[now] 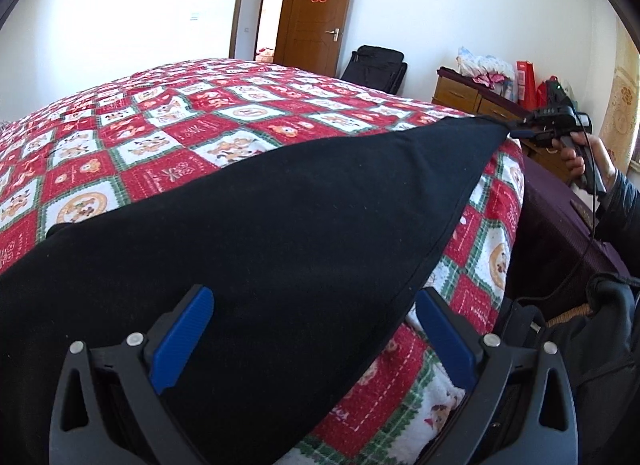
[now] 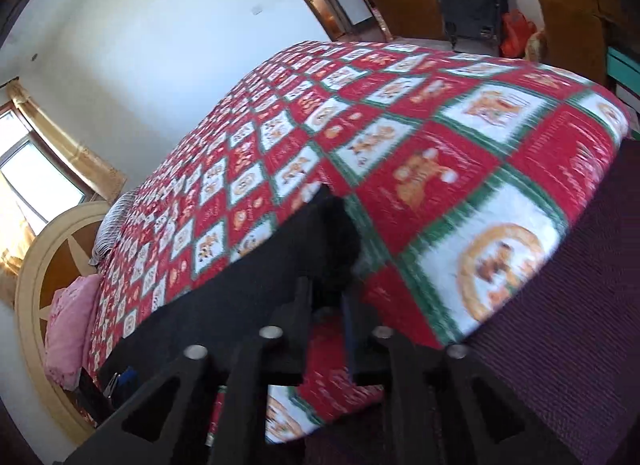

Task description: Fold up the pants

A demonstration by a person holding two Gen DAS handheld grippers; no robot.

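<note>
Black pants [image 1: 280, 205] lie spread on a red, white and green patchwork bedspread [image 1: 160, 125] near its front edge. My left gripper [image 1: 314, 295] stands wide open, its blue pads [image 1: 188, 329] on either side of the cloth without pressing it. At the pants' far right corner a hand [image 1: 580, 161] holds my right gripper [image 1: 514, 129]. In the blurred right wrist view the pants [image 2: 240, 297] run off to the left, and their bunched corner sits at the tips of the right gripper [image 2: 326, 285]. Its fingers stand a narrow gap apart, with bedspread [image 2: 440, 165] showing between them.
The bed's right edge drops onto a dark purple cover [image 2: 580, 305]. Beyond the bed are an open wooden door [image 1: 316, 17], a black suitcase [image 1: 376, 69] and a wooden dresser [image 1: 464, 95] with bags. A pink pillow [image 2: 68, 337] lies by the curved headboard [image 2: 32, 265].
</note>
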